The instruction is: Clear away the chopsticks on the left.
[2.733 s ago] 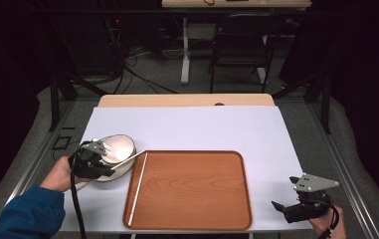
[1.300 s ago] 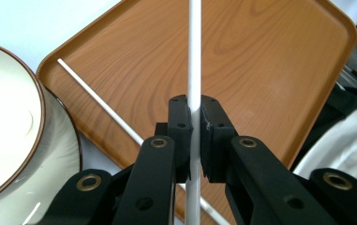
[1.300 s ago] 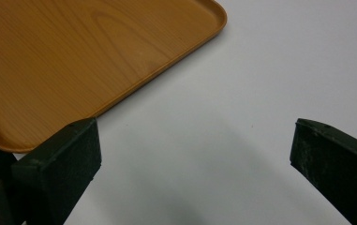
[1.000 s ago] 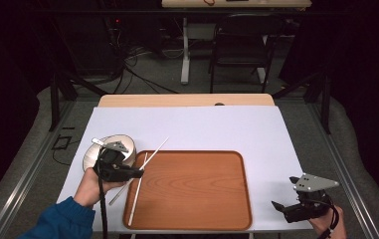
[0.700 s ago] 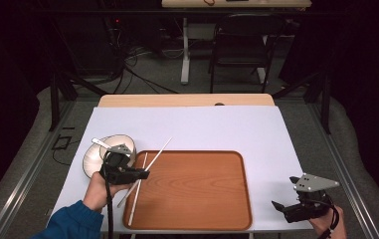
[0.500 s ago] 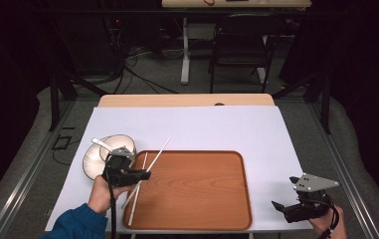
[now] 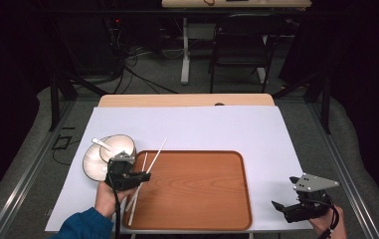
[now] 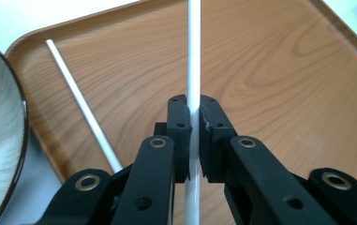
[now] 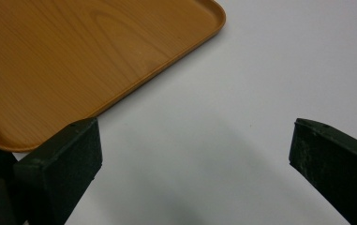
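Observation:
My left gripper (image 7: pixel 144 175) is shut on a white chopstick (image 7: pixel 160 148) and holds it low over the left edge of the wooden tray (image 7: pixel 202 199). In the left gripper view the stick (image 8: pixel 194 51) runs straight up between the pads (image 8: pixel 180 136). A second white chopstick (image 7: pixel 143 163) lies on the tray along its left rim, to the left of the held one (image 8: pixel 80 101). My right gripper (image 7: pixel 287 209) rests at the near right corner of the table. Its jaws stand wide apart over bare white surface (image 9: pixel 195 159), with nothing between them.
A pale bowl (image 7: pixel 102 159) with a white spoon (image 7: pixel 100 144) in it sits just left of the tray; its rim (image 8: pixel 7 140) is close beside my left gripper. A white sheet (image 7: pixel 217 129) covers the table. A chair (image 7: pixel 236 50) stands beyond the far edge.
My left gripper has sunk and drifted toward the near edge with the chopstick, bringing it down close to the tray beside the lying chopstick. The right gripper has kept still.

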`<action>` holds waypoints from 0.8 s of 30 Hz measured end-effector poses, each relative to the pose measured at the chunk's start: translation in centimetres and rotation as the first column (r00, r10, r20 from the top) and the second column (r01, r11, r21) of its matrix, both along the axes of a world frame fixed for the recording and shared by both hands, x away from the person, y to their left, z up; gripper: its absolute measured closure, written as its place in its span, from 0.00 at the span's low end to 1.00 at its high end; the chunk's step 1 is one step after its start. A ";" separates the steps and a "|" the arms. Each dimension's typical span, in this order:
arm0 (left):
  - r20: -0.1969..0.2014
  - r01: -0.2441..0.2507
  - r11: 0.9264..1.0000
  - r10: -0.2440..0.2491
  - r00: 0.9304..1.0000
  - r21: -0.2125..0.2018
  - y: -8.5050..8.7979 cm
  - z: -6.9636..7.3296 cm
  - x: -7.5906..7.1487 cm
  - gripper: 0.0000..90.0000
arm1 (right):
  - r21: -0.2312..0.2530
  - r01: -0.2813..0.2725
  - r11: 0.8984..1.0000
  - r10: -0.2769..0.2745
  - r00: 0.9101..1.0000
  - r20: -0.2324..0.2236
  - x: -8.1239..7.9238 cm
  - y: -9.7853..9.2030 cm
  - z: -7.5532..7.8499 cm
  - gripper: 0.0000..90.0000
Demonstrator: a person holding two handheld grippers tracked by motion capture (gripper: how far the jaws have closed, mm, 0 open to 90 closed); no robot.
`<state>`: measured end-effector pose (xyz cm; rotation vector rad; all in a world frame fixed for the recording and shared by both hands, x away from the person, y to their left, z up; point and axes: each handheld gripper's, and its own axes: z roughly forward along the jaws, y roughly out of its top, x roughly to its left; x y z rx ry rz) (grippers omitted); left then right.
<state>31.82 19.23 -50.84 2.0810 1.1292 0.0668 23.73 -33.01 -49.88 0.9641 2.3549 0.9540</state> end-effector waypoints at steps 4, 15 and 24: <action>-0.002 -0.022 1.000 0.022 1.000 0.010 0.3 -0.4 0.1 0.94 | 0.001 -0.001 1.000 0.001 1.000 0.000 0.0 0.0 0.0 0.02; -0.007 -0.058 0.998 0.058 0.998 0.022 0.5 -1.2 0.3 0.93 | -0.002 -0.003 1.000 0.003 1.000 0.001 0.0 0.0 0.0 0.03; -0.008 -0.044 0.993 0.045 0.999 0.108 0.7 -1.5 0.3 0.90 | 0.000 -0.003 1.000 0.003 1.000 0.001 0.0 0.0 0.0 0.03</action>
